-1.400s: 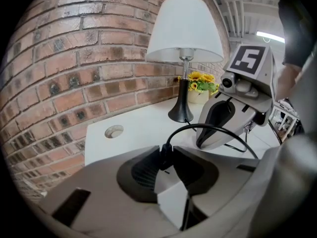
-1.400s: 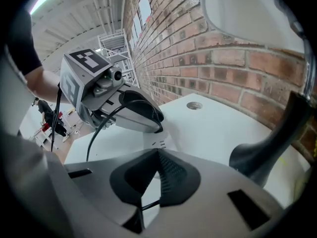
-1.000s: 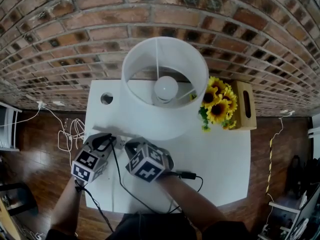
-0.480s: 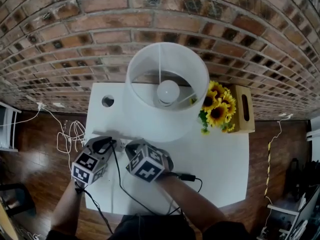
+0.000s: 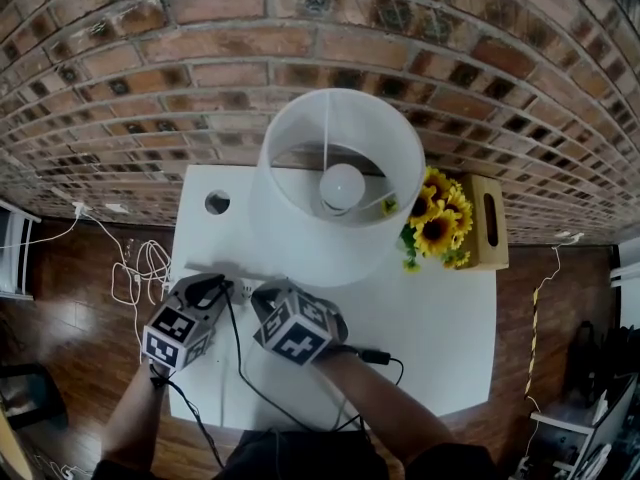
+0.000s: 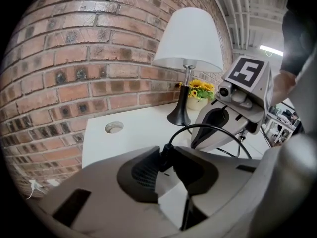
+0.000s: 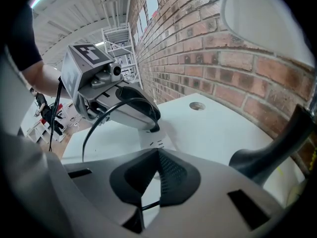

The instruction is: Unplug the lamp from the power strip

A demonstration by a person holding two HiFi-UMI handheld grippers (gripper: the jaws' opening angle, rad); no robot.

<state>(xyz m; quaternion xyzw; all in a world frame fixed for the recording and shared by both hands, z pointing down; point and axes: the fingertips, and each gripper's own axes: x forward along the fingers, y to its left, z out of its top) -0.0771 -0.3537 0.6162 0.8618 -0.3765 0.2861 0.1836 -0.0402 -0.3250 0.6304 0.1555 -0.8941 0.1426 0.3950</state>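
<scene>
A lamp (image 5: pixel 335 183) with a white shade stands at the back of the white table (image 5: pixel 440 318). Its black cable (image 6: pixel 208 129) arcs up from a black plug (image 6: pixel 165 158) that sits in the white power strip (image 5: pixel 243 288) near the table's left edge. My left gripper (image 6: pixel 168 155) is shut on that plug, just above the power strip (image 6: pixel 171 200). In the right gripper view the left gripper (image 7: pixel 151 128) stands over the power strip (image 7: pixel 157 142). My right gripper (image 7: pixel 157 155) is shut, with its tips down over the strip beside the left gripper (image 5: pixel 215 286).
Sunflowers (image 5: pixel 435 223) and a wooden box (image 5: pixel 487 230) stand at the table's back right. A round cable hole (image 5: pixel 217 203) sits at the back left. A brick wall (image 5: pixel 200 78) runs behind the table. Loose white cables (image 5: pixel 135 273) lie on the floor to the left.
Both grippers keep their places over the power strip. Only the head view has drifted a little.
</scene>
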